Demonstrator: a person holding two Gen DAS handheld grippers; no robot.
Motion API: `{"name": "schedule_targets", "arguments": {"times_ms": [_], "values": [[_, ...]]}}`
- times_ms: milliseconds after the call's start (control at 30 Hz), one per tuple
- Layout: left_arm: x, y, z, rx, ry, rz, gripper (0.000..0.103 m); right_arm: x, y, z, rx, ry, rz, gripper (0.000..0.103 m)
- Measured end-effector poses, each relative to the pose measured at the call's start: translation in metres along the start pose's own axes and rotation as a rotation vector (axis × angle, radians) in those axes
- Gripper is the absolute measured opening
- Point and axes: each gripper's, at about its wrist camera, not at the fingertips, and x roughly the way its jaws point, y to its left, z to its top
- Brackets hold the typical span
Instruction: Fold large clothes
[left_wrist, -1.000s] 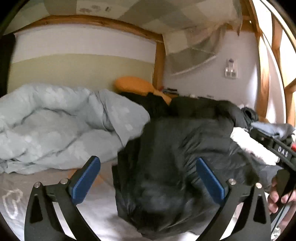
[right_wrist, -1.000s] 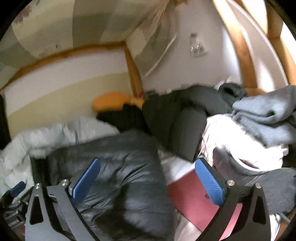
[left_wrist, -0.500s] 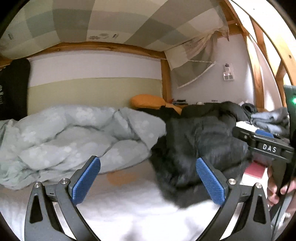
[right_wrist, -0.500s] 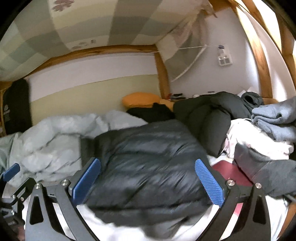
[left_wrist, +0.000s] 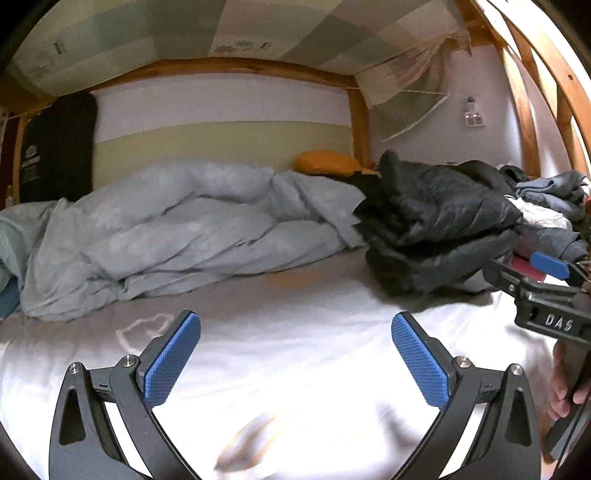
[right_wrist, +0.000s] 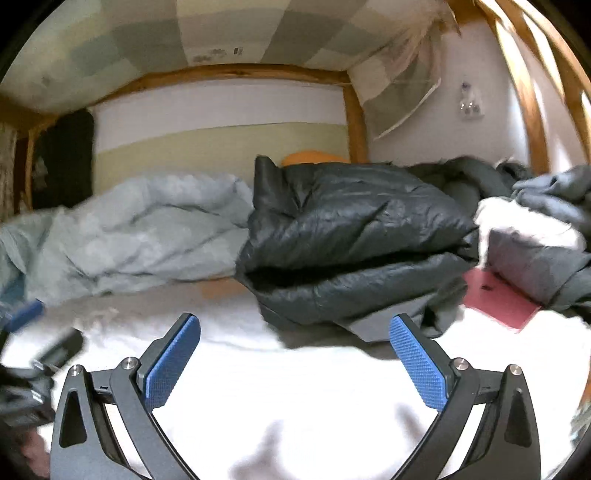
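Bed (left_wrist: 295, 343): white sheet, under wooden bunk frame (left_wrist: 229, 66) | Clearance: bare sheet in front; pale blue duvet (left_wrist: 177, 225) left, clothes pile (right_wrist: 546, 206) right | Dark puffer jacket (right_wrist: 351, 236): folded in layers, glossy, between duvet and pile | Left gripper (left_wrist: 295, 354), right gripper (right_wrist: 295, 354): both spread wide, empty.

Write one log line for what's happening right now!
jacket: folded, on bed | left gripper: open, empty | right gripper: open, empty | both clear of jacket
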Motion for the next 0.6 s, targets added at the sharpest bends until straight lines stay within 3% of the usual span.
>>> {"name": "schedule_targets", "arguments": {"times_ms": [100,267,367,600], "values": [[0.002,0.007,-0.013,-0.013,0.010,0.029,0.103,0.000,0.004,-0.019,-0.040,-0.054,-0.091,0.103],[0.006,0.006,-0.018,-0.010,0.019,0.091,0.103,0.022,-0.003,-0.032,-0.010,0.049,-0.169,0.103],[0.007,0.012,-0.018,-0.037,0.025,0.099,0.103,0.018,-0.007,-0.032,0.007,0.027,-0.150,0.103],[0.013,0.021,-0.021,-0.079,0.065,0.101,0.103,0.018,0.013,-0.030,-0.097,0.013,-0.160,0.103]]}}
